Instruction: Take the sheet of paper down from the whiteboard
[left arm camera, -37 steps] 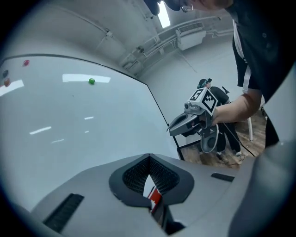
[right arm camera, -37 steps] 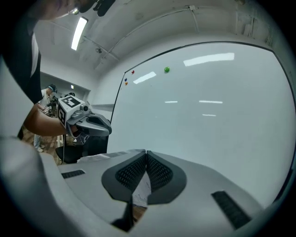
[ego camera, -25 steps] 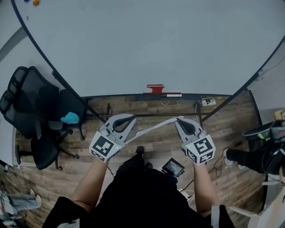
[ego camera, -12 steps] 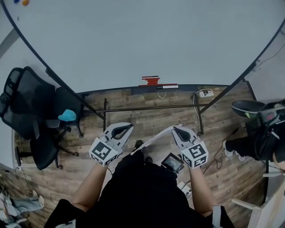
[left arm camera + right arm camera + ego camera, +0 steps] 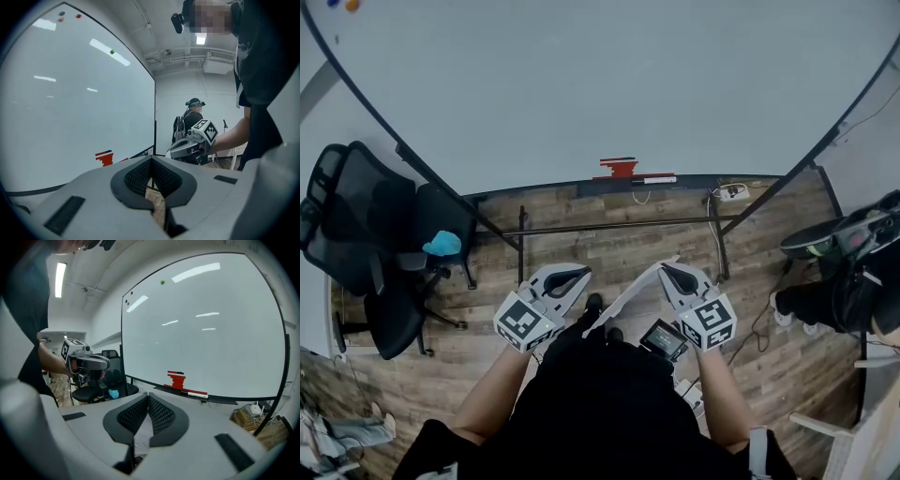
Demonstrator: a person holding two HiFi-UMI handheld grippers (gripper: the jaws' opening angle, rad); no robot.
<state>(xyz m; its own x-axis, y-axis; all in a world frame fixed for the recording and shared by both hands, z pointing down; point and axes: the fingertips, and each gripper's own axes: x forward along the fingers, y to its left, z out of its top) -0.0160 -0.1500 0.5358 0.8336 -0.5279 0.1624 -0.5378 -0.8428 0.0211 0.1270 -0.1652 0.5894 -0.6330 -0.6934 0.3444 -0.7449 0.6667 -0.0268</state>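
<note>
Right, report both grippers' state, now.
Left gripper: closed, nothing visible between its jaws.
Right gripper: closed on the sheet of paper.

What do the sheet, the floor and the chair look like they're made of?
Sheet: thin white paper, matte. It curves limply and carries faint print.
Floor: wood or wood-look laminate, low sheen. It shows brown planks with grain and seams.
Chair: black mesh back, probably on a plastic frame. An open weave shows across the back.
</note>
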